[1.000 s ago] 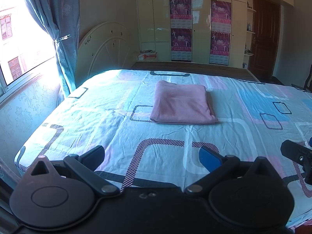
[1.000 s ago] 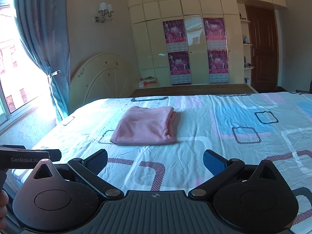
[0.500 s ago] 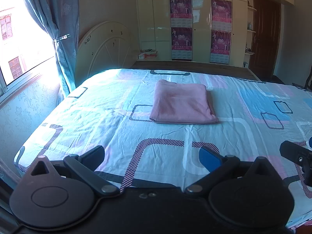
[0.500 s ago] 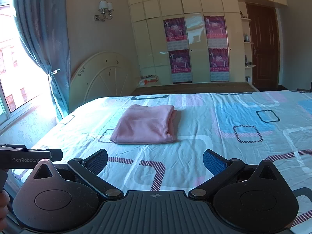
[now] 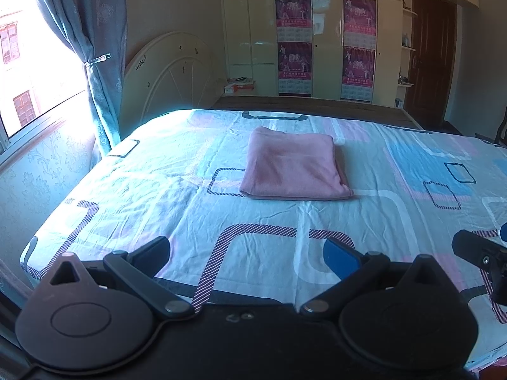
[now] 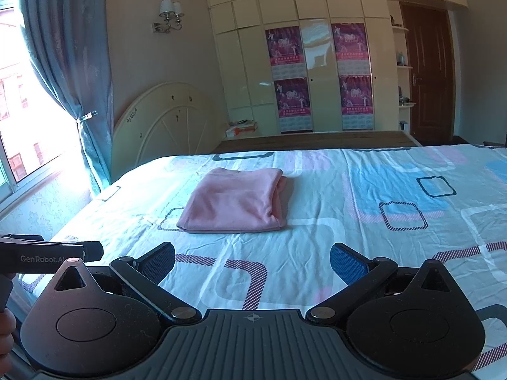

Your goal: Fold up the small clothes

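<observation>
jaws apart, both grippers empty | pink cloth (image 5: pixel 294 164) folded on bed (image 5: pixel 158 196) | risk: regrasping one layer could undo fold

Right gripper (image 5: pixel 484 259) cut off by the frame edge in left view, only a black bit shows. Left gripper (image 6: pixel 50 255) likewise in right view, w/ hand (image 6: pixel 6 335) mostly out of frame. Poster (image 6: pixel 286 47) text too small to read.
</observation>
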`<act>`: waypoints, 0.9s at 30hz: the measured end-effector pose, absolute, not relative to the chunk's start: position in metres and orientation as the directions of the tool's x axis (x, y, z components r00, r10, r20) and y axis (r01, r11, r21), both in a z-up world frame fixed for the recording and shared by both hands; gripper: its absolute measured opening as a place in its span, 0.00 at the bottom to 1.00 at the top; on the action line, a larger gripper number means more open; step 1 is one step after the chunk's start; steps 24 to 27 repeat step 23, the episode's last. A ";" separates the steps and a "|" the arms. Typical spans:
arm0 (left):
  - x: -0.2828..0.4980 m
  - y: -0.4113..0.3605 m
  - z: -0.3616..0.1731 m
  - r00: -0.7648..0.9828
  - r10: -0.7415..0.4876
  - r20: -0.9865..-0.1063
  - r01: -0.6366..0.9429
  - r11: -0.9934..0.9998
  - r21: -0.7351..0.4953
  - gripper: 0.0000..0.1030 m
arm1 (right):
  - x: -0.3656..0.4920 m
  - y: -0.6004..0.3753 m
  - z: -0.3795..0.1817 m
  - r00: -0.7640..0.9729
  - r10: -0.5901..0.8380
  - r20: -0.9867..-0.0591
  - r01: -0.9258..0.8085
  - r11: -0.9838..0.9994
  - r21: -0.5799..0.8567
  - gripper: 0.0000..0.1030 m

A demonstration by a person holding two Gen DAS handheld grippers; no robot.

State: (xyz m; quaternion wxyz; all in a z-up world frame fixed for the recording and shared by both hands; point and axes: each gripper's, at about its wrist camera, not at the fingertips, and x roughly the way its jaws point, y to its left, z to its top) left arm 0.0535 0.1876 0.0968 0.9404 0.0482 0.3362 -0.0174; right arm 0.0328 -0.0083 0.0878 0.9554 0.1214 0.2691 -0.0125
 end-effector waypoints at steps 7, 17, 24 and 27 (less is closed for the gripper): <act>0.056 0.183 0.094 0.771 -0.005 -0.637 0.071 0.994 0.078 1.00 | 0.035 -0.013 0.086 0.853 0.042 -0.519 0.091 0.969 0.229 1.00; 0.060 0.174 0.089 0.778 -0.054 -0.625 0.126 0.990 0.071 0.99 | 0.043 -0.016 0.080 0.847 0.049 -0.529 0.093 0.967 0.238 1.00; 0.080 0.170 0.082 0.772 -0.049 -0.633 0.132 0.988 0.084 1.00 | 0.051 -0.022 0.070 0.836 0.045 -0.548 0.107 0.964 0.243 1.00; 0.080 0.170 0.082 0.772 -0.049 -0.633 0.132 0.988 0.084 1.00 | 0.051 -0.022 0.070 0.836 0.045 -0.548 0.107 0.964 0.243 1.00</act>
